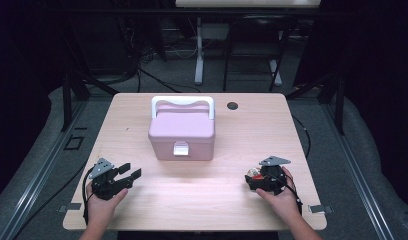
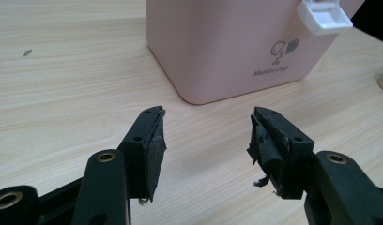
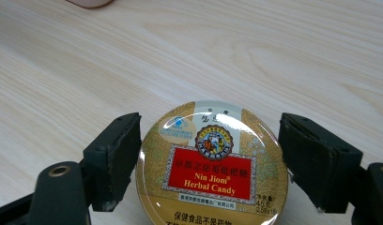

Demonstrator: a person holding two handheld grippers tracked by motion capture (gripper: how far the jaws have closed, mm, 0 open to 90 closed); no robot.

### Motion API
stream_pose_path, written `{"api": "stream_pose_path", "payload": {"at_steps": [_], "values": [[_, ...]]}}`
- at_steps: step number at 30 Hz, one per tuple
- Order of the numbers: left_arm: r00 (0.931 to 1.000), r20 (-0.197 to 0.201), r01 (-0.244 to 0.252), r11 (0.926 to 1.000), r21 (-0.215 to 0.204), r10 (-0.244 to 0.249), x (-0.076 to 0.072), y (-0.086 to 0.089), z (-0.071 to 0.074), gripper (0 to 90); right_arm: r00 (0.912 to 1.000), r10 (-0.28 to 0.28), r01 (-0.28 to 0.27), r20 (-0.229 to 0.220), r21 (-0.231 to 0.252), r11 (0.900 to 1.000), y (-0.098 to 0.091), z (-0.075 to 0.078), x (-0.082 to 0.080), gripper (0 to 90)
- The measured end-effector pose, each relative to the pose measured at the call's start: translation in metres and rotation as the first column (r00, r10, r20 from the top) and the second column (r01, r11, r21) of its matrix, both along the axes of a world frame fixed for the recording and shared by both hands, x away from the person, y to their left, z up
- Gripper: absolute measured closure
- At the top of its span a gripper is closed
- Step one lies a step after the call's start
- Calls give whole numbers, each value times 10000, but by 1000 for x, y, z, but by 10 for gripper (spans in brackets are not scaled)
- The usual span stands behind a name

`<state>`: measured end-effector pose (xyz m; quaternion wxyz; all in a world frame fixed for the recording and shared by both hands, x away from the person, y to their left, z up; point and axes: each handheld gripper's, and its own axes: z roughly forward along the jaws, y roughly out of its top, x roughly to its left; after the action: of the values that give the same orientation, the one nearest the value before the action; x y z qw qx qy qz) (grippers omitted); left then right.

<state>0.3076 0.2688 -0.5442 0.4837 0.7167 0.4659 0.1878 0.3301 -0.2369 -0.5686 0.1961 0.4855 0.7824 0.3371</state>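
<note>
- The round gold metal candy tin [image 3: 212, 168] with a red label lies flat, lid up, on the pale wooden tabletop [image 1: 202, 195], well to the right of and nearer the person than the pink plastic box [image 1: 182, 134].
- The right hand-held gripper [image 3: 209, 159] straddles the tin: its left pad looks to touch the rim, while a narrow gap shows at its right pad. So I read the jaws as spread about as wide as the tin without clamping it, placed to grip it across its widest part.
- In the high view this right hand-held gripper [image 1: 263, 181] sits low over the tin, near the tabletop's right front.
- The left hand-held gripper [image 2: 206, 140] hangs with jaws wide apart and nothing between them, well left of the box's front and aimed at its lower corner, likely waiting to steady or open it.
- The box stands at the middle of the tabletop, lid closed, its white latch [image 2: 325, 16] on the front and its white carrying handle [image 1: 182, 102] raised at the back, so the latch faces the person.
</note>
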Motion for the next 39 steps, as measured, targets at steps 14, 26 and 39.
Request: {"api": "stream_pose_path", "payload": {"at_steps": [14,26,39], "values": [[9996,113,-233,9968,-763,242,18,6,33,452,9978,-11,-15,670,390,9992,-3,35,0,198],[9997,-17,222,9973,-699,-224,49,-7,62,451,9922,408,-516,1179,900,9946,25,68,22,332],[9987,96,499,9977,-464,-495,74,-24,85,526,9804,708,-955,1836,1298,9869,52,93,41,407]]}}
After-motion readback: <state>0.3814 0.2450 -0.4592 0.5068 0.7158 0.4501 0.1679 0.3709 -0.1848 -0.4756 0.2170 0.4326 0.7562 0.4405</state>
